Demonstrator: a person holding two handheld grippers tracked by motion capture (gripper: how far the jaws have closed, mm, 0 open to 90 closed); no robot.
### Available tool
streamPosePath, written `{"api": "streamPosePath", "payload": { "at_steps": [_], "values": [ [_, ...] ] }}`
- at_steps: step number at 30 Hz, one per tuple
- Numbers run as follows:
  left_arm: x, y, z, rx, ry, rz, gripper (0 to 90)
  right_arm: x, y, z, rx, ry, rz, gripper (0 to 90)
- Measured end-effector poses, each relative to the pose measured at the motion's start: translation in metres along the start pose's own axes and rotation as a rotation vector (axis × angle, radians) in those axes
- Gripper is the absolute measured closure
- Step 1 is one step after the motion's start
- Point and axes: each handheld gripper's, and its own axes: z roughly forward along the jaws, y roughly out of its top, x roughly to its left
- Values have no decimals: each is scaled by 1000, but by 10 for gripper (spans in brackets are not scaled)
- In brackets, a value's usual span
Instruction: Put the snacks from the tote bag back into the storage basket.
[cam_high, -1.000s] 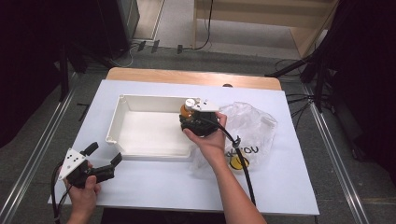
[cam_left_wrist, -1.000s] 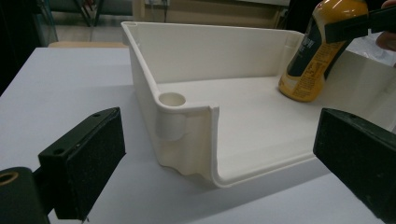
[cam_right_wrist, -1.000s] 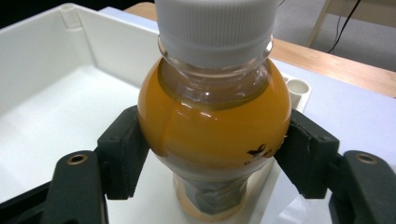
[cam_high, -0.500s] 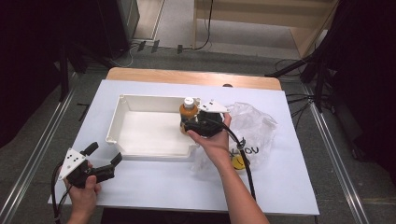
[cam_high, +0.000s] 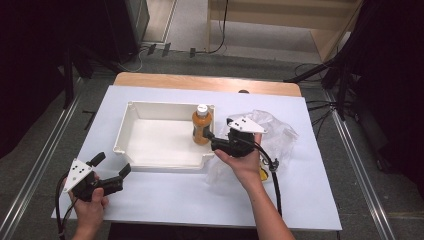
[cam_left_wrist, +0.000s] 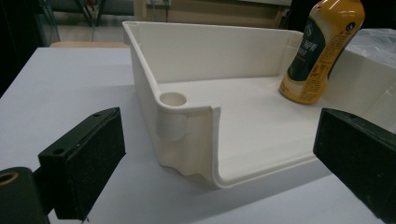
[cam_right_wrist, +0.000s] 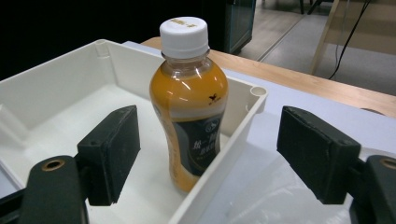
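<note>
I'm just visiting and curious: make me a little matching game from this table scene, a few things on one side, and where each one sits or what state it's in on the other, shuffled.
Things:
1. bottle
2. tray
3. plastic bag
4. left tongs

Places or states:
A. crumpled on the table, to the right of the tray
B. standing upright in the tray's right end, white cap on
C. held open near the table's front left corner, gripping nothing
D. white, lying on the white table top, holding one item

Pairs: 1-B, 2-D, 3-A, 4-C
</note>
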Motion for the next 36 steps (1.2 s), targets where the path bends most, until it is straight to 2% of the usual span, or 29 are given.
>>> {"api": "streamPosePath", "payload": {
  "at_steps": [5,10,12,14,19,27,36],
  "values": [
    [0,0,0,1,5,1,24,-3,-7,-21,-30,-9,-22,218],
    [0,0,1,-1,7,0,24,-11,-20,-44,-61,-22,-14,216],
    [0,0,1,1,9,0,24,-16,-23,-49,-44,-33,-22,210],
    [0,0,1,1,10,0,24,-22,-26,-55,-50,-31,2,210],
    [0,0,0,-1,11,-6,24,-32,-31,-65,-51,-62,19,209],
    [1,0,-1,-5,11,-11,24,-49,-42,-79,-55,-116,21,206],
    [1,1,-1,-4,14,-9,24,-70,-57,-101,-52,-159,51,199]
  ]
}}
